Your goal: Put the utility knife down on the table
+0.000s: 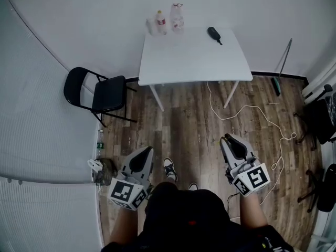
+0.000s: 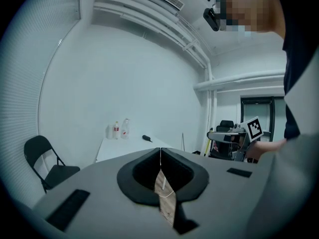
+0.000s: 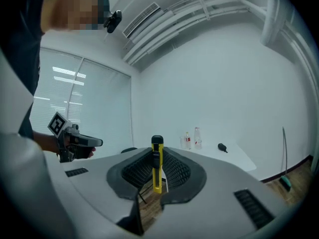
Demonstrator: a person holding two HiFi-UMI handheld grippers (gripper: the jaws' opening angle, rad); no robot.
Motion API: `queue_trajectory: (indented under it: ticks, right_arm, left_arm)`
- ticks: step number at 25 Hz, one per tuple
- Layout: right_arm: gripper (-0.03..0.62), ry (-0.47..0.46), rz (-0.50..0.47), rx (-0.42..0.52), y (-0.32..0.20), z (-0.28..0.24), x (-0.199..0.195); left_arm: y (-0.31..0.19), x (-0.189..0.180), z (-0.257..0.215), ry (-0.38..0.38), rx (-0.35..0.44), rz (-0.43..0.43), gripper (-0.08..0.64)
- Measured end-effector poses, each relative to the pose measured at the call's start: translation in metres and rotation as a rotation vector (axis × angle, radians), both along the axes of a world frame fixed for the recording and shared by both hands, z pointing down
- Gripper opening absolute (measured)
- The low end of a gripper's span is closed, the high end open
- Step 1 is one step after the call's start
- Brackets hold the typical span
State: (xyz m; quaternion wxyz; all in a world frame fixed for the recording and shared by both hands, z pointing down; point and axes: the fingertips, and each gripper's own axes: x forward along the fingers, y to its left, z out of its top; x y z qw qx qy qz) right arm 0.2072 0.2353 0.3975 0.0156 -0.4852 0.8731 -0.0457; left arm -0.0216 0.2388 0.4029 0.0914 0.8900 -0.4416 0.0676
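- The wooden floor (image 1: pixel 189 135) between the person and the surface is open, so a straight walk forward looks the safest approach.
- The white surface (image 1: pixel 191 62) stands well ahead against the wall. Its near and middle parts are bare, and I judge that the best landing place, well in from every edge.
- A black folding chair (image 1: pixel 97 93) sits off to the left, apart from that path.
- A pale cable (image 1: pixel 262 114) trails over the floor at the right, near the surface's right leg. Keeping left of it avoids a snag underfoot.
- The right tongs (image 3: pixel 157 156) are clamped on the knife. Lowering until the handle lies flat before letting go should stop it dropping or rolling.
- The left tongs (image 2: pixel 160 153) are closed on nothing, jaws meeting, and need only be held aside.
- Bottles (image 1: pixel 168 19) at the far left corner and a black tool (image 1: pixel 214 34) at the far right leave the middle free.
- The yellow utility knife (image 3: pixel 157 171) stands upright between the right jaws, nowhere near the surface yet.
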Motion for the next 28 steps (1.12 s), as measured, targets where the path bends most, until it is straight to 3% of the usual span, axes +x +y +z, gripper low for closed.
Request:
queue_trajectory:
  ticks: [4, 10, 28]
  right_arm:
    - [0.067, 0.092, 0.008, 0.042, -0.027, -0.007, -0.004]
    - [0.067, 0.123, 0.028, 0.043, -0.077, -0.016, -0.016]
    - [0.069, 0.144, 0.013, 0.049, -0.246, -0.032, -0.140]
  left_arm:
    - [-0.039, 0.001, -0.001, 0.013, 0.005, 0.013, 0.023]
    - [-0.099, -0.001, -0.012, 0.037, 0.024, 0.053, 0.023]
    - [-0.258, -0.123, -0.008, 0.045, 0.025, 0.053, 0.023]
